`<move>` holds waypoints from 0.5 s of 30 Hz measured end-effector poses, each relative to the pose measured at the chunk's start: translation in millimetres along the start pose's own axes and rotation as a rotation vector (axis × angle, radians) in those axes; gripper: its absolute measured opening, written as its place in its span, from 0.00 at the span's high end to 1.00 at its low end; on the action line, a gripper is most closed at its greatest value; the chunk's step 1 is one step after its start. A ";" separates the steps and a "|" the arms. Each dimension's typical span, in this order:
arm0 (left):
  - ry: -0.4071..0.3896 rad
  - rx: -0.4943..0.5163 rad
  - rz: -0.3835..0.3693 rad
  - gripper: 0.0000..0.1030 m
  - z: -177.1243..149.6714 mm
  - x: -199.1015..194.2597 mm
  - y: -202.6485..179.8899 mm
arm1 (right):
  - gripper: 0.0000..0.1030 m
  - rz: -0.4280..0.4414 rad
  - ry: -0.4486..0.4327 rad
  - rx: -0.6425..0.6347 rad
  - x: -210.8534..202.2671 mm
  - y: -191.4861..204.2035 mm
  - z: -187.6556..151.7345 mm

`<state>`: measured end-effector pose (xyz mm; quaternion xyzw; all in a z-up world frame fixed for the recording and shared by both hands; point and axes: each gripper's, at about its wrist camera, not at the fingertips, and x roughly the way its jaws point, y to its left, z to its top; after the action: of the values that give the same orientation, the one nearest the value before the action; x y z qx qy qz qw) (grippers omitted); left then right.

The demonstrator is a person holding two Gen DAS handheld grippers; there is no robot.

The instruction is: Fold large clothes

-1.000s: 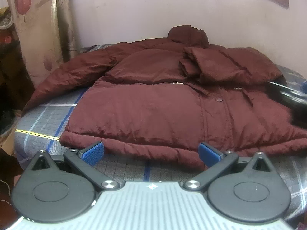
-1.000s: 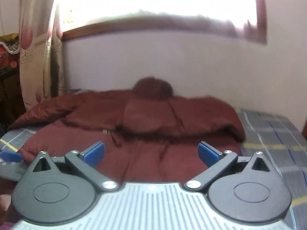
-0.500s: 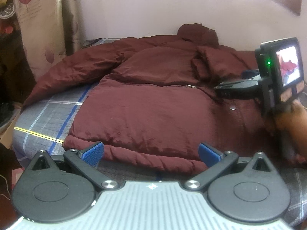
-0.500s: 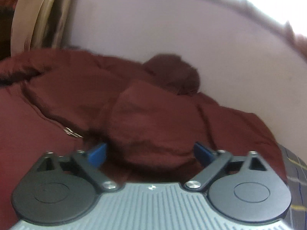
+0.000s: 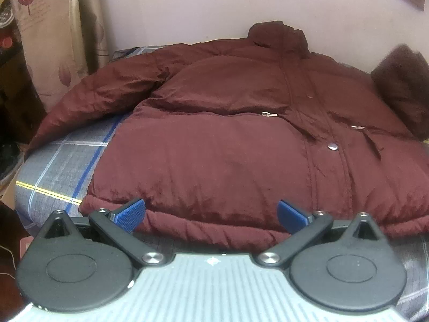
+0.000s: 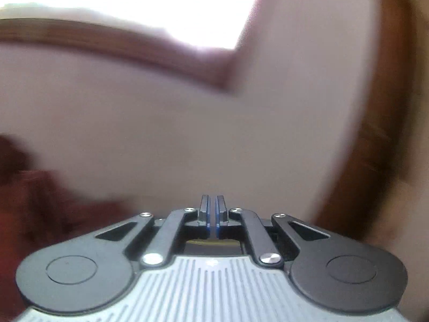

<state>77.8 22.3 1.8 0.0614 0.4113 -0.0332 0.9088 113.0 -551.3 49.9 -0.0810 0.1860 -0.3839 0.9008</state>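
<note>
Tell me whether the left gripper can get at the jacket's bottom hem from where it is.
Probably yes. The left gripper is open, and the hem of the maroon jacket lies just ahead between its fingers, with nothing in the way.

Jacket [image 5: 241, 147] lies on bed [image 5: 61, 166]; curtain [image 5: 53, 40] behind, left.

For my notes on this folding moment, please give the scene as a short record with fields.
garment: maroon padded jacket, front up, closed
surface: grey checked bed cover
near sleeve: stretched out toward the curtain
far sleeve: blurred at the right edge of the left view
left gripper: open, at the hem, holding nothing
right gripper: shut, nothing visible between pads
</note>
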 end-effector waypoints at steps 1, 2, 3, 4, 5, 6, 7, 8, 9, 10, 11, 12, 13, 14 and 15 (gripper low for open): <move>-0.001 -0.005 -0.002 0.00 1.1 0.4 -0.1 | 0.96 -0.035 0.021 0.032 3.3 -24.6 -3.9; -0.001 -0.009 -0.003 0.00 2.1 0.8 0.1 | 0.96 -0.026 0.042 0.080 2.1 -48.0 -10.7; 0.000 -0.011 -0.003 0.00 2.6 1.3 0.0 | 0.96 -0.003 0.058 0.115 -0.9 -62.7 -18.6; 0.000 -0.012 0.000 0.00 3.2 2.0 -0.5 | 0.96 0.018 0.070 0.136 -5.2 -71.6 -29.4; 0.001 -0.011 0.002 0.00 3.8 3.0 -0.7 | 0.95 0.046 0.083 0.147 -9.5 -75.3 -39.4; 0.004 -0.011 0.004 0.00 3.8 3.8 -1.4 | 0.94 0.104 0.107 0.166 -13.7 -74.2 -50.8; 0.009 -0.010 0.004 0.00 4.2 4.6 -2.1 | 0.92 0.159 0.127 0.187 -17.1 -68.1 -59.3; 0.014 -0.009 0.003 0.00 4.4 5.2 -2.6 | 0.91 0.212 0.133 0.209 -22.6 -62.0 -69.4; 0.019 -0.006 0.001 0.00 3.9 5.3 -3.5 | 0.91 0.263 0.129 0.222 -30.3 -53.5 -78.0; 0.022 -0.001 0.001 0.00 3.3 5.0 -4.7 | 0.91 0.320 0.126 0.222 -35.3 -42.2 -82.0; 0.022 0.004 0.003 0.00 2.4 4.6 -5.2 | 0.90 0.382 0.124 0.215 -41.8 -27.4 -84.0; 0.019 0.010 0.008 0.00 2.0 3.6 -6.5 | 0.88 0.440 0.124 0.206 -44.4 -9.4 -82.8; 0.016 0.015 0.013 0.00 1.8 2.8 -7.0 | 0.76 0.493 0.123 0.201 -46.0 4.6 -80.5; 0.014 0.018 0.016 0.00 1.8 2.1 -7.3 | 0.52 0.534 0.120 0.208 -46.2 19.0 -73.1; 0.012 0.017 0.020 0.00 2.2 1.3 -7.3 | 0.34 0.555 0.107 0.225 -47.6 28.1 -65.4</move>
<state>79.5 14.8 1.6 0.0735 0.4156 -0.0273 0.9062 75.3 -497.7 -5.3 0.0938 0.2046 -0.1452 0.9635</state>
